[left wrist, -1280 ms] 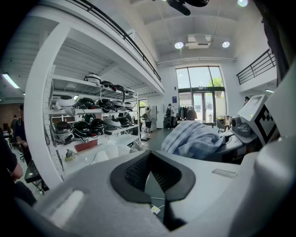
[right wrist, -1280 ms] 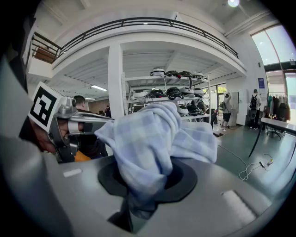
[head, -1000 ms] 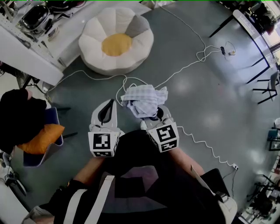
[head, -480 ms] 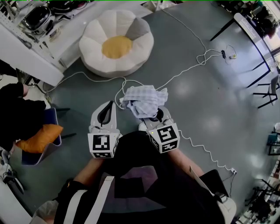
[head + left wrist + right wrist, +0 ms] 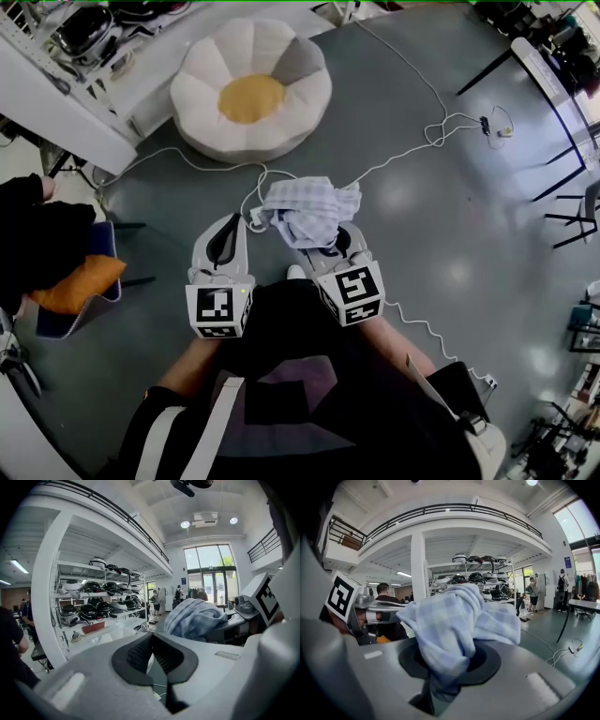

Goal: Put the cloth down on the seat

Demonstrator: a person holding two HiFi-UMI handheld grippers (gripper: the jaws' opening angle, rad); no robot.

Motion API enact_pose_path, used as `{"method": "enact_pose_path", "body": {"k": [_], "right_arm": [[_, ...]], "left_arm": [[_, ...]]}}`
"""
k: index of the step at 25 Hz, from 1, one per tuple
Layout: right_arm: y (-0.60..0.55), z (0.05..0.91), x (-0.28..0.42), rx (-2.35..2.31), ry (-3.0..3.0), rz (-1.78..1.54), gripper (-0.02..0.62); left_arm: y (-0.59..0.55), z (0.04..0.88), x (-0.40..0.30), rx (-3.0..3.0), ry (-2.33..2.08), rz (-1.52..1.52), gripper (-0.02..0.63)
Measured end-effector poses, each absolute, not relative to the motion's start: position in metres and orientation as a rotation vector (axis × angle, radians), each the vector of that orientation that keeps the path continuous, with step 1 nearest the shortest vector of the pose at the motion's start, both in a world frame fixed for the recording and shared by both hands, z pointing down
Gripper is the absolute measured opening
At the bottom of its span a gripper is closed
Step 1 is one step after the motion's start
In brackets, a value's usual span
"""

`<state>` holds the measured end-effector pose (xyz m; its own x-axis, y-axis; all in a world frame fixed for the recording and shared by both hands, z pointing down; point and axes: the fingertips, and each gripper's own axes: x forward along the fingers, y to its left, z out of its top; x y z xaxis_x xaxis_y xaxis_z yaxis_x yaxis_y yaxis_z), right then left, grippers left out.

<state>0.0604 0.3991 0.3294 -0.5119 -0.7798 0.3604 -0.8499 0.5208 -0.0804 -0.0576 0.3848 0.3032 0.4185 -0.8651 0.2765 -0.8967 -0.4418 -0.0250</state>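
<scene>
- Your right claw (image 5: 329, 246) grasps the bunched checked cloth (image 5: 305, 210), pads just opening, above the floor (image 5: 441, 225).
- Your left claw (image 5: 233, 223) is clenched, empty.
- The flower-shaped cushion seat (image 5: 251, 89) lies well apart.

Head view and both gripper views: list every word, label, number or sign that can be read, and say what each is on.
No text can be read in any view.
Left marker cube: black-and-white square pattern only, no letters or digits.
Right marker cube: the same, a pattern and no text.
Blue wall sign beside the tall window: too small to read.
</scene>
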Motion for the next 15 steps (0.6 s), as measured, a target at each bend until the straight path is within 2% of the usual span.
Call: {"method": "enact_pose_path", "body": {"k": [15], "right_arm": [[0.366, 0.342, 0.068, 1.359, -2.470, 0.425, 0.117]], "left_arm": [[0.362, 0.315, -0.065, 2.468, -1.636, 0.404, 0.000]]}}
